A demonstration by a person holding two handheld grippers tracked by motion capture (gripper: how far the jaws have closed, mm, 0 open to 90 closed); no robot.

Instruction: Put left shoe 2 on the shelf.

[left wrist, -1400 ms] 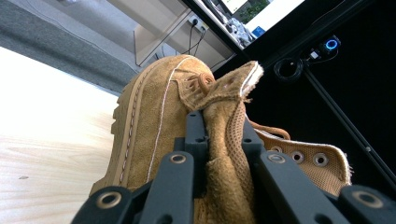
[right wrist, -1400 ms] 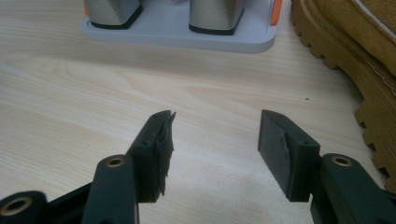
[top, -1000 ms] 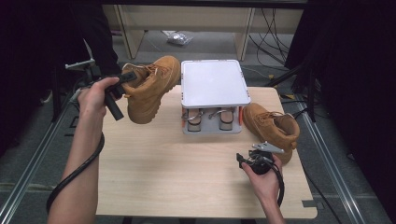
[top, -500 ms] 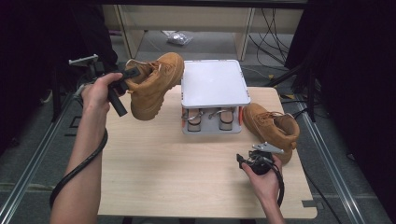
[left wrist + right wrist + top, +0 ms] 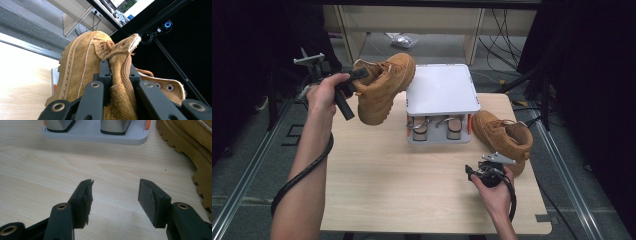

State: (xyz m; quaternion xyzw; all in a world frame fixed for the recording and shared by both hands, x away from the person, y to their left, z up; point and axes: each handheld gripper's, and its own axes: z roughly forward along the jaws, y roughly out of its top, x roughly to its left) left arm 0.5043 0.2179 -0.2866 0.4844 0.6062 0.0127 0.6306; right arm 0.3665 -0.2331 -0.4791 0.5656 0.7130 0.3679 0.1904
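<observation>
surface: I've got a light wood surface (image 5: pixel 377 180) under me, pale grain, mostly bare across the near half

room: pretty dark all round. Grey floor, metal rails running down both sides, a pale shelf unit at the back and loose cables (image 5: pixel 504 30) trailing on the floor behind it

rack: small grey shoe rack (image 5: pixel 439 90) with a flat white top sits at the far middle of the surface. Orange bits show at its side

what's in the rack: under the white top there are two shoe-shaped forms (image 5: pixel 419 127) side by side in the lower bay, with metal loops above them. Can't make out more than that from up here

left tongs: my left tongs (image 5: pixel 357 76) are clamped on the collar of the tan boot (image 5: pixel 384 85). In the left gripper view both black jaws pinch the suede and mesh lining (image 5: pixel 120 75) between them

held boot: it's up off the surface, tilted, over the far left corner just beside the rack, sole facing down toward me

right tongs: my right tongs (image 5: pixel 113 195) are spread apart with nothing between them, hovering low over bare wood near the right edge

second boot: the other tan boot (image 5: pixel 504 137) rests on the surface to the right of the rack, close beside my right hand (image 5: pixel 492 190). Its lugged sole (image 5: pixel 197 170) shows at the right in the right gripper view
</observation>
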